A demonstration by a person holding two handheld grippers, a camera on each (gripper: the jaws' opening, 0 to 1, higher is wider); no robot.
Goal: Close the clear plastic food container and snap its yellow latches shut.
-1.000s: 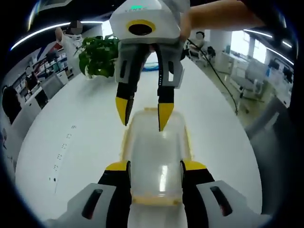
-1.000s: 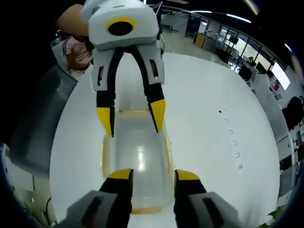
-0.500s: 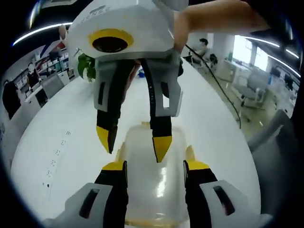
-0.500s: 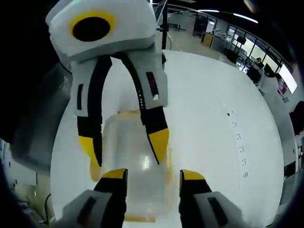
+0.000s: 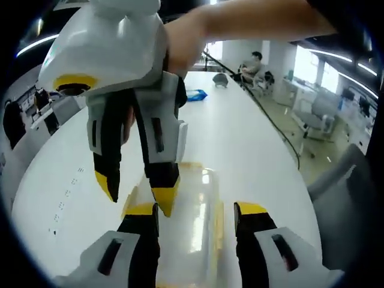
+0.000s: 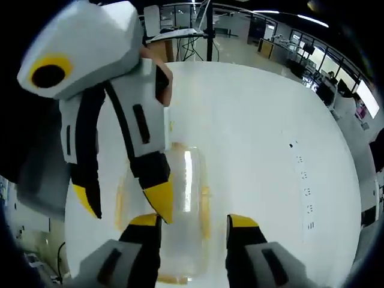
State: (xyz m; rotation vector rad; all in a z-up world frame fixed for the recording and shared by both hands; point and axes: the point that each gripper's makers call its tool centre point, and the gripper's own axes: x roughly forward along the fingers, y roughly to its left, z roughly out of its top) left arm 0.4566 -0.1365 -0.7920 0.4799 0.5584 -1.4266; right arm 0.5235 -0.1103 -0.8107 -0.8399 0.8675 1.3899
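1. Broadly, a big white bench [image 5: 252, 144] is carrying everything, with an office stretching away behind it; in the right gripper view the same bench [image 6: 258, 132] is showing small dark marks along one side.
2. Lying flat on it is the clear plastic food container [image 5: 195, 210], its lid sitting on top and yellow latches [image 5: 219, 215] running along its long edges; in the right gripper view the container [image 6: 183, 198] is catching a streak of light.
3. From the left gripper view, the left gripper [image 5: 198, 211] is standing with its jaws spread, one on each side of the container's near end, not clenched on it.
4. Opposite it, the right gripper [image 5: 138, 195], held by a person's bare hand [image 5: 180, 42], is hanging over the container's left edge with its jaws parted, gripping nothing.
5. From the right gripper view, the right gripper [image 6: 193, 221] is straddling the container's near end likewise, and the left gripper [image 6: 123, 207] is poised over the lid.
6. Far along the bench a small blue item [image 5: 196, 94] is lying.
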